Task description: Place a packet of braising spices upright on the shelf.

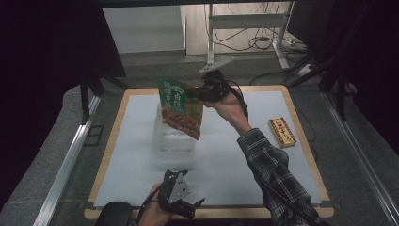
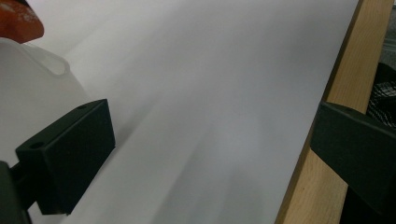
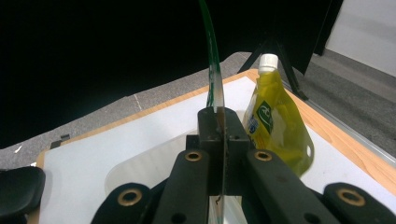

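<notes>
So the right gripper (image 1: 196, 92) has its jaws clenched on the edge of a flat green food pouch (image 1: 179, 108), held up in the air right over the clear plastic bin (image 1: 173, 136), which I'll use as my landmark. In the right gripper view the pouch (image 3: 215, 70) is edge-on, a thin sheet rising out of the pinched jaws and curving a bit, so it looks like a flexible foil-type pack rather than anything stiff.

My guess on handling: fairly light, floppy, and probably slick on the printed faces. Pinched by one edge like this it hangs and can swing, so the contents will likely sag to the low end. The flat sealed border seems the best place to grab, since it's thin and won't squish; clamping over the filled middle could let it slide or bulge. It doesn't look fragile, but I'd avoid jerky moves.

Also a yellow spouted pouch (image 3: 275, 128) stands just beside the bin, on its far side as the right gripper looks at it. A small yellow-and-red box (image 1: 281, 132) lies well apart from the bin, off toward the right edge of the tabletop (image 1: 132, 92).

The left gripper (image 1: 181, 197) hovers low at the near edge of the tabletop, well short of the bin, jaws released with nothing between them.
</notes>
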`<state>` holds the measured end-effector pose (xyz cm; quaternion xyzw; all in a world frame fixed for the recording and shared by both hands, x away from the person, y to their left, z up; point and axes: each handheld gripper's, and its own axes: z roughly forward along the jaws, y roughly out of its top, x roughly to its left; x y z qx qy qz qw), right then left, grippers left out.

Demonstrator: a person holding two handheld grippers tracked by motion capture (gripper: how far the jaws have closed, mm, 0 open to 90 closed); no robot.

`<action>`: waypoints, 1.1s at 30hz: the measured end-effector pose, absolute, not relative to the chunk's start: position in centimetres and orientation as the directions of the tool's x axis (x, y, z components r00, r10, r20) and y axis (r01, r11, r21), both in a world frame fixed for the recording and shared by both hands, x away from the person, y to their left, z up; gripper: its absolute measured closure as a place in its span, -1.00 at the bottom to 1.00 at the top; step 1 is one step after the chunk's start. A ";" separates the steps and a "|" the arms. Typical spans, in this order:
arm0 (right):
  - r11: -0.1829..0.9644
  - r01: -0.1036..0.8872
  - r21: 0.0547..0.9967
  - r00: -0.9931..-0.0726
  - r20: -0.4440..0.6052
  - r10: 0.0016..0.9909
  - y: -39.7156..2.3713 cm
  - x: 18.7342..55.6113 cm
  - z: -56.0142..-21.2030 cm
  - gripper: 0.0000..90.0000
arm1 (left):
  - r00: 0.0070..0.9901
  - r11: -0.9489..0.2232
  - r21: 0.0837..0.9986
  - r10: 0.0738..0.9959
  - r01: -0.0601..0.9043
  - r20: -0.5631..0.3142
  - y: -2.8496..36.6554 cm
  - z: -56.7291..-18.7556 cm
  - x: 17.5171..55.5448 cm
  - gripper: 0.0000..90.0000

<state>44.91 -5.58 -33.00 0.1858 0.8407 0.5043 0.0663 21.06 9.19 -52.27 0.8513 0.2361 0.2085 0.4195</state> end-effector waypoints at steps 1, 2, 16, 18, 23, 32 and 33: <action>0.423 0.245 0.873 -0.922 0.075 0.380 -5.3 45.0 -33.0 0.98 | 0.801 -0.536 0.813 0.577 0.227 0.157 9.2 -52.3 21.1 -1.00; 0.423 0.244 0.872 -0.923 0.075 0.377 -5.1 45.1 -33.1 0.98 | 0.800 -0.532 0.816 0.580 0.229 0.153 9.2 -52.3 21.1 -1.00; 0.430 0.258 0.865 -0.924 0.091 0.372 -3.6 45.9 -35.0 0.98 | 0.805 -0.541 0.809 0.572 0.229 0.155 9.1 -52.3 21.1 -1.00; 0.437 0.262 0.860 -0.924 0.093 0.372 -3.5 46.0 -35.5 0.98 | 0.805 -0.543 0.808 0.572 0.230 0.156 9.1 -52.4 21.1 -1.00; 0.440 0.276 0.854 -0.922 0.106 0.373 -3.1 46.2 -36.9 0.97 | 0.806 -0.545 0.807 0.571 0.229 0.157 9.1 -52.4 21.1 -1.00; 0.426 0.289 0.857 -0.910 0.109 0.399 -3.0 46.6 -37.4 0.89 | 0.807 -0.554 0.801 0.567 0.227 0.164 9.0 -52.4 21.0 -1.00; 0.429 0.290 0.855 -0.910 0.109 0.399 -3.0 46.6 -37.4 0.83 | 0.807 -0.556 0.800 0.567 0.225 0.167 9.0 -52.4 21.0 -1.00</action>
